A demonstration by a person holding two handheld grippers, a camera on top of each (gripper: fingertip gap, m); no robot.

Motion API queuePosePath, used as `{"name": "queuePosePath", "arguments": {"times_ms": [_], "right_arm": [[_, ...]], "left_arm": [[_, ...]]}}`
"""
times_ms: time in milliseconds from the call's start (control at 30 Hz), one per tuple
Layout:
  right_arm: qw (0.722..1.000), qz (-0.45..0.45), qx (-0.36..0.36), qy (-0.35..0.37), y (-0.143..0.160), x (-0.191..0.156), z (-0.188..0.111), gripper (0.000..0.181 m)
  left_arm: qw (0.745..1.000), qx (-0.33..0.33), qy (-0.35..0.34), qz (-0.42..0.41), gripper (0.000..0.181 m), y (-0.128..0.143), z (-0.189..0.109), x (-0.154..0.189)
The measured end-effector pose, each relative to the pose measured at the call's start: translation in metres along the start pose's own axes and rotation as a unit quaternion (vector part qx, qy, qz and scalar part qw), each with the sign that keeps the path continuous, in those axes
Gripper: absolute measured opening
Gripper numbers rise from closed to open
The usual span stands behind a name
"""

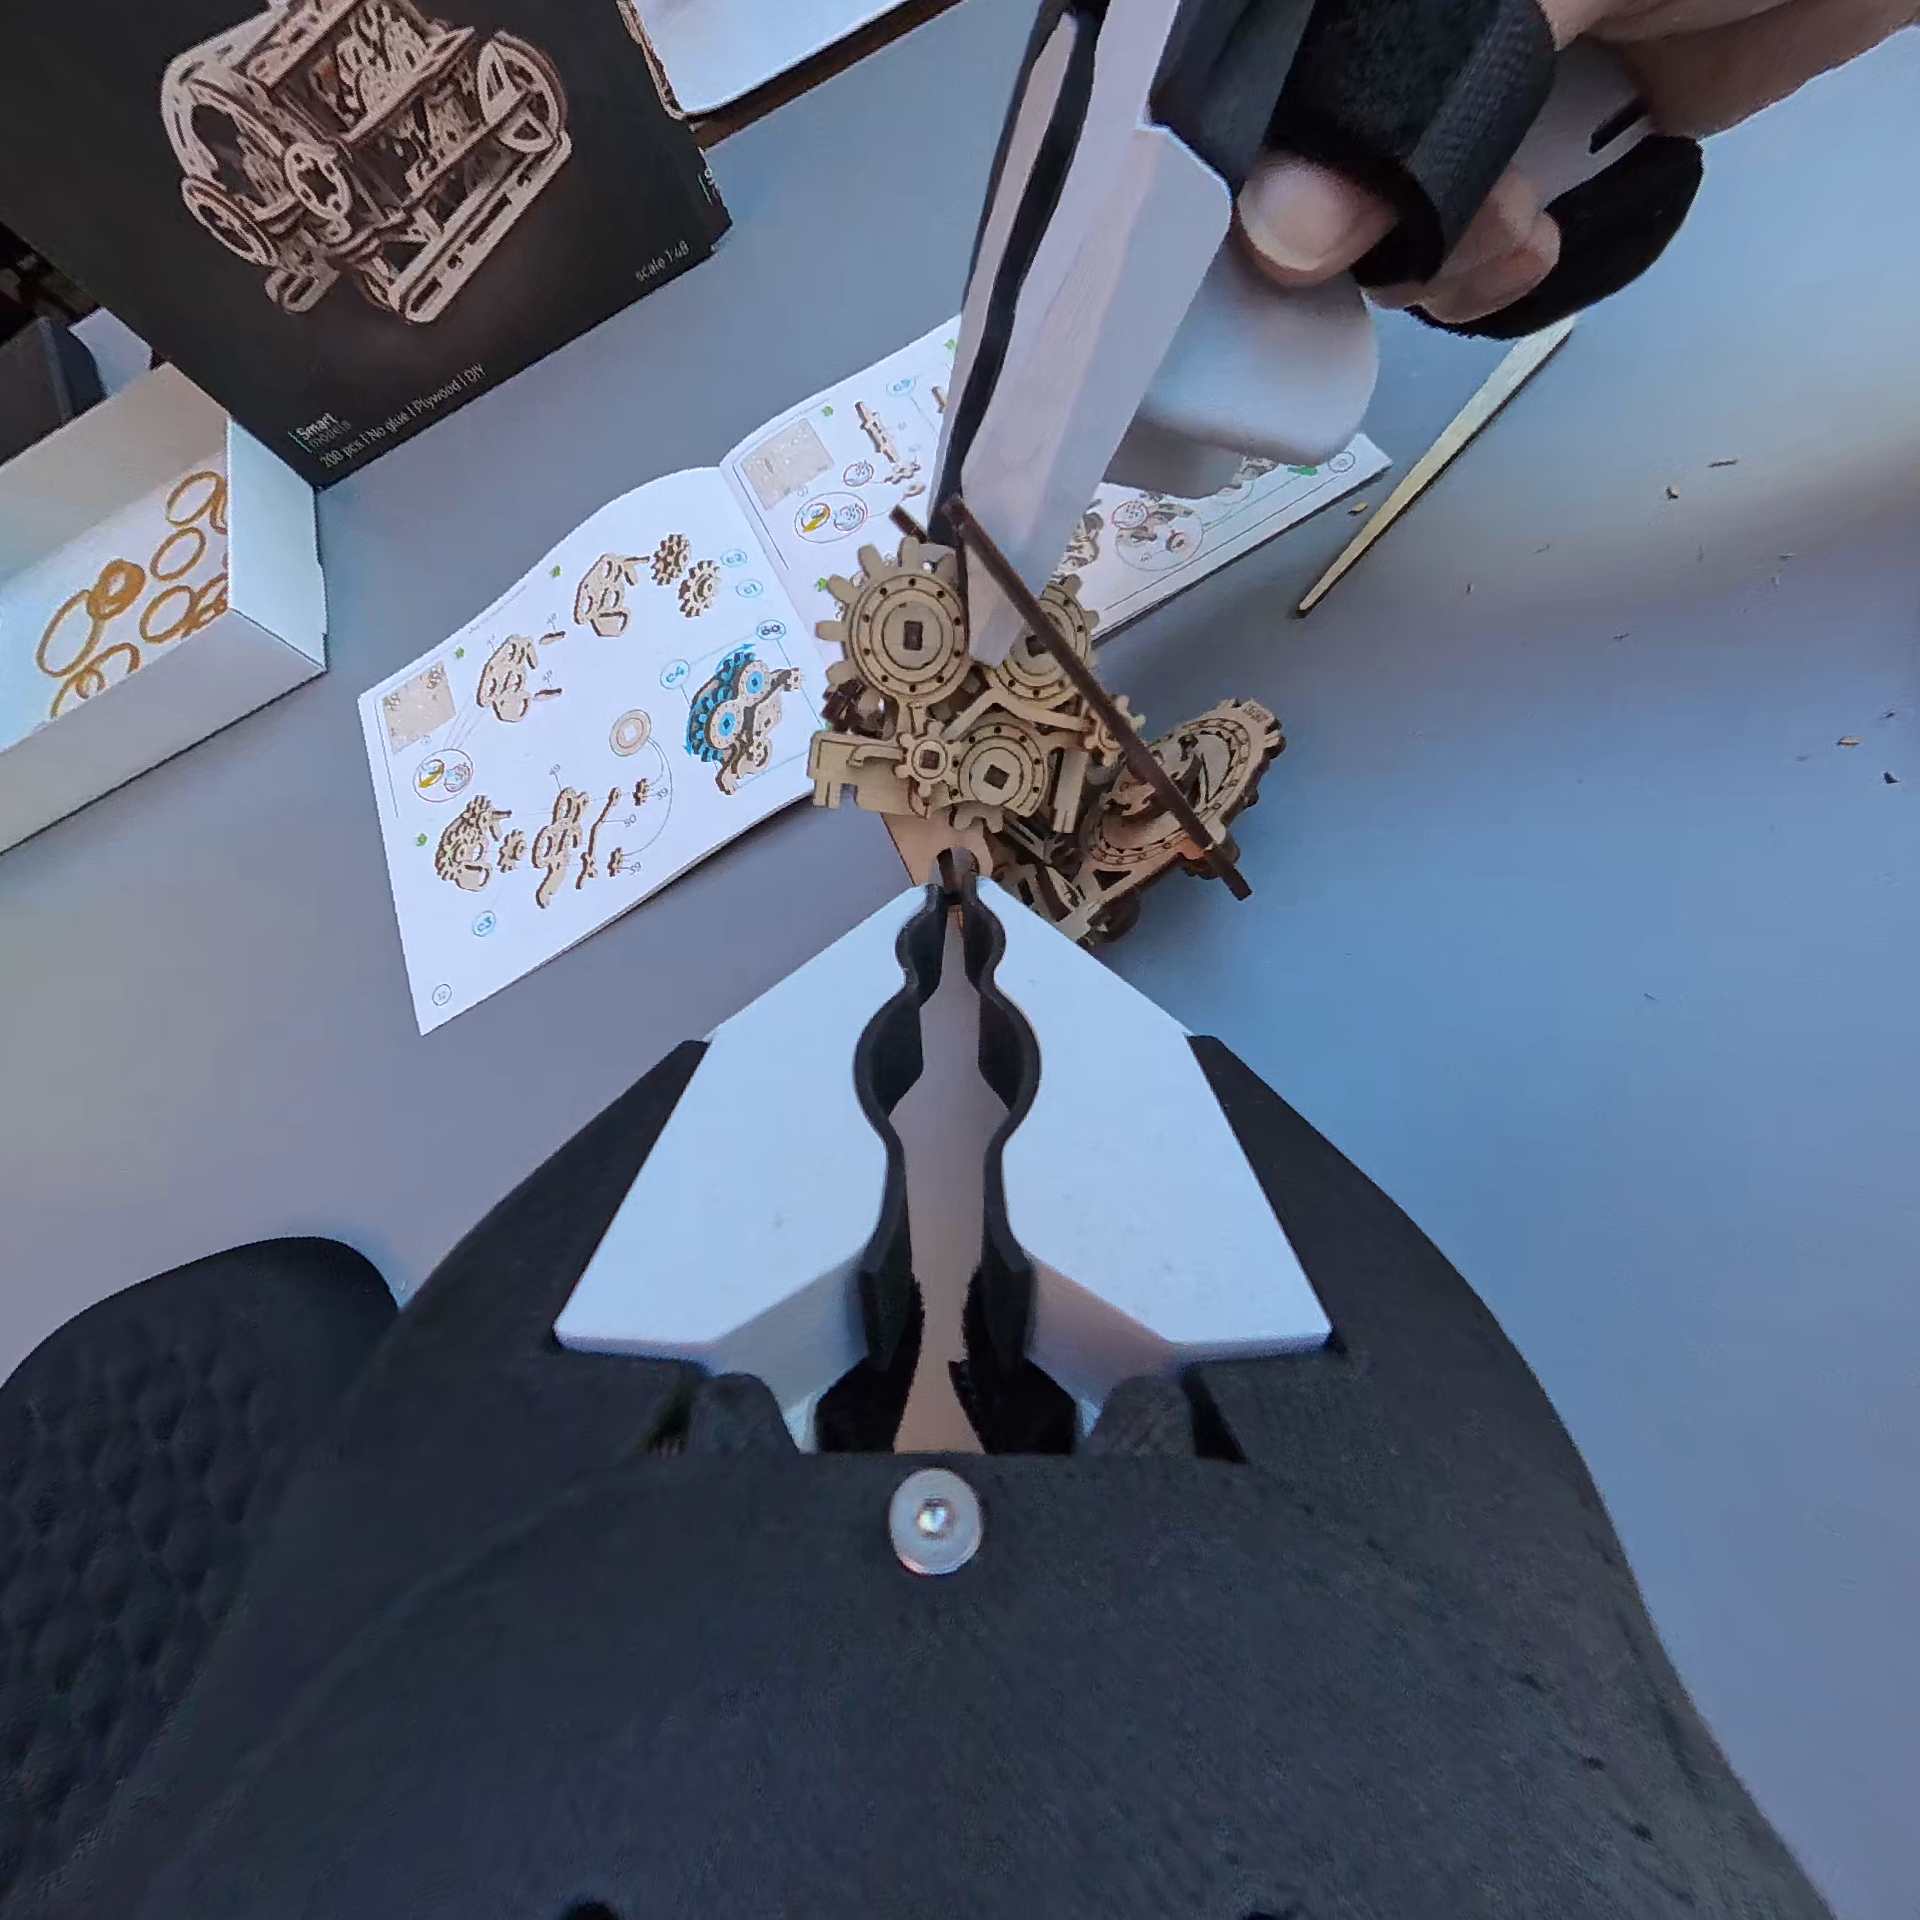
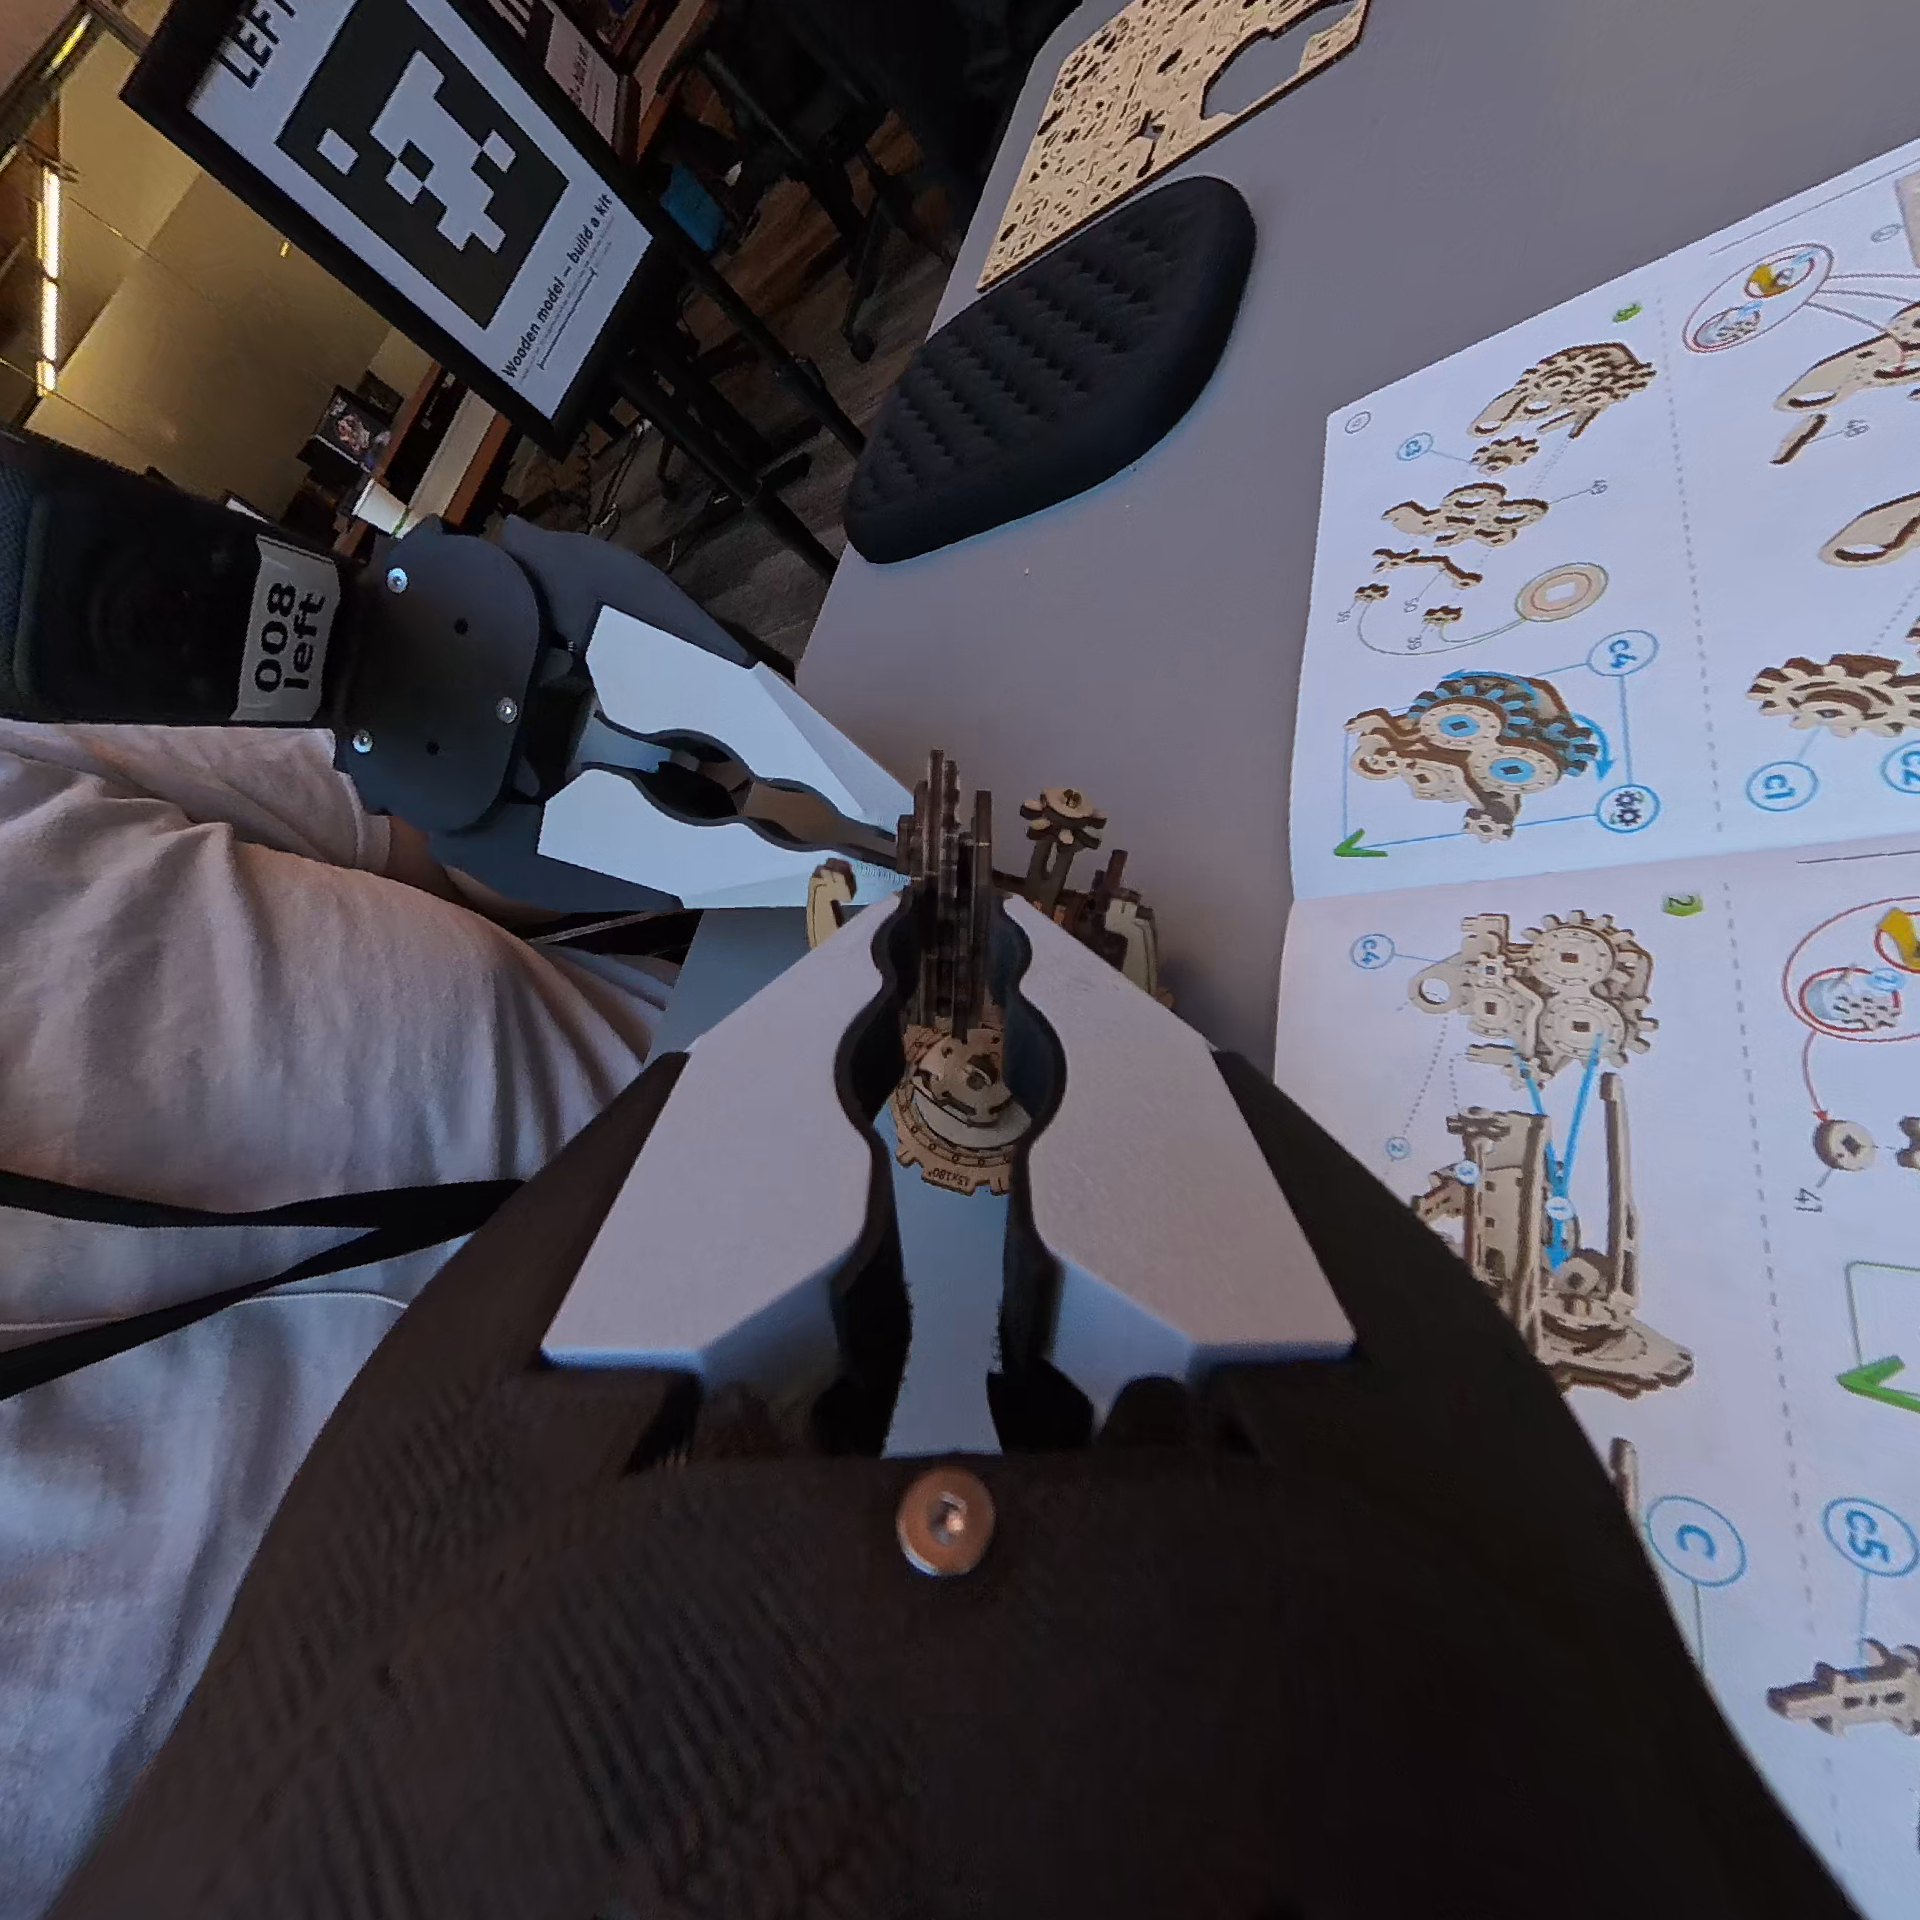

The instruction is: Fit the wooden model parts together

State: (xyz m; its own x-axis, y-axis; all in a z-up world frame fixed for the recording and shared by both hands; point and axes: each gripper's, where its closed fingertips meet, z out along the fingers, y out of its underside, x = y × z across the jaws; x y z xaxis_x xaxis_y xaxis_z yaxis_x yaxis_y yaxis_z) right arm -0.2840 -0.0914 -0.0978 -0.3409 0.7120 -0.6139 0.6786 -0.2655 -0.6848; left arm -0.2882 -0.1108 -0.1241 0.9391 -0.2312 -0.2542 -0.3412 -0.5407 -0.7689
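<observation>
A wooden gear assembly (image 1: pixel 935 707) with three toothed wheels is held in the air above the grey table (image 1: pixel 1558 935). My left gripper (image 1: pixel 951 896) is shut on a thin tab at its lower edge. My right gripper (image 1: pixel 987 623) comes down from above and is shut on the gears' upper part. In the right wrist view the right gripper (image 2: pixel 945 920) clamps the edge-on gear assembly (image 2: pixel 951 831), and the left gripper (image 2: pixel 891 860) reaches in from the left. A second wooden part with a dial ring (image 1: pixel 1184 790) lies just below and also shows between the right fingers (image 2: pixel 956 1132).
An open instruction booklet (image 1: pixel 582 748) lies behind the parts. A black kit box (image 1: pixel 343 208) and a white box of rubber bands (image 1: pixel 135 613) stand at the left. A wooden stick (image 1: pixel 1434 468), a plywood sheet (image 2: pixel 1143 114) and a black pad (image 2: pixel 1049 384) lie around. A person's torso (image 2: pixel 260 1039) is close. Only a small space, under 4 cm, lies between the two pairs of fingers.
</observation>
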Motion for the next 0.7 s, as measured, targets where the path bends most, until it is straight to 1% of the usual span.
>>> {"name": "queuePosePath", "arguments": {"times_ms": [500, 700], "right_arm": [[0.998, -0.004, 0.049, 0.048, 0.0044, -0.0036, -0.0047, 0.01], [0.994, -0.026, 0.074, 0.077, 0.0059, -0.0072, -0.0092, 0.01]], "left_arm": [[1.0, 0.004, 0.016, -0.003, 0.001, -0.0057, 0.0003, 0.0042], [1.0, 0.007, 0.017, -0.002, 0.001, -0.0084, 0.0006, 0.0054]]}}
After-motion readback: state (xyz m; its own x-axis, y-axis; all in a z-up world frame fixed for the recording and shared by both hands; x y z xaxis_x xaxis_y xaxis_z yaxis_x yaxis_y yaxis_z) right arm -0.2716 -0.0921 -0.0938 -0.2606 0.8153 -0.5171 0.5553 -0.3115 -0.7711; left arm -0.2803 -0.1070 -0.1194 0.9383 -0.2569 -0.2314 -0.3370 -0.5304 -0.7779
